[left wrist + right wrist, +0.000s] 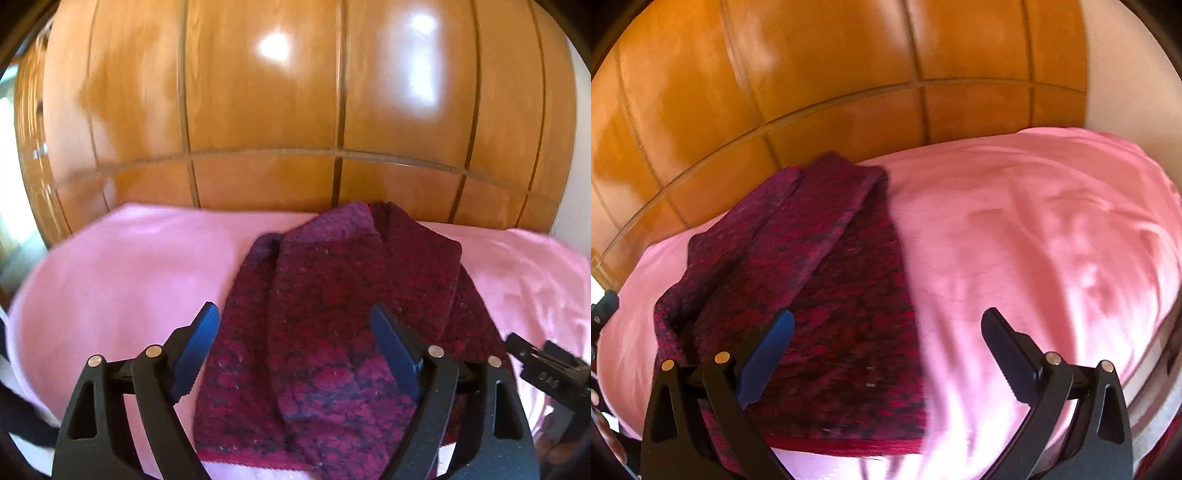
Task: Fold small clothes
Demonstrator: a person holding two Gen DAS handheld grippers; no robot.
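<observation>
A dark red and purple knitted garment (332, 314) lies partly folded on a pink cloth (129, 266), its sleeves laid over its middle. My left gripper (291, 343) is open and empty, just above the garment's near part. The garment also shows in the right wrist view (812, 277), at the left of the pink cloth (1034, 229). My right gripper (886, 350) is open and empty above the garment's right edge. Part of the right gripper shows at the right edge of the left wrist view (546, 373).
A glossy wooden panelled wall (295, 110) stands directly behind the pink surface. It also shows in the right wrist view (775, 74). A pale wall (1126, 74) is at the far right. The pink surface slopes off at its edges.
</observation>
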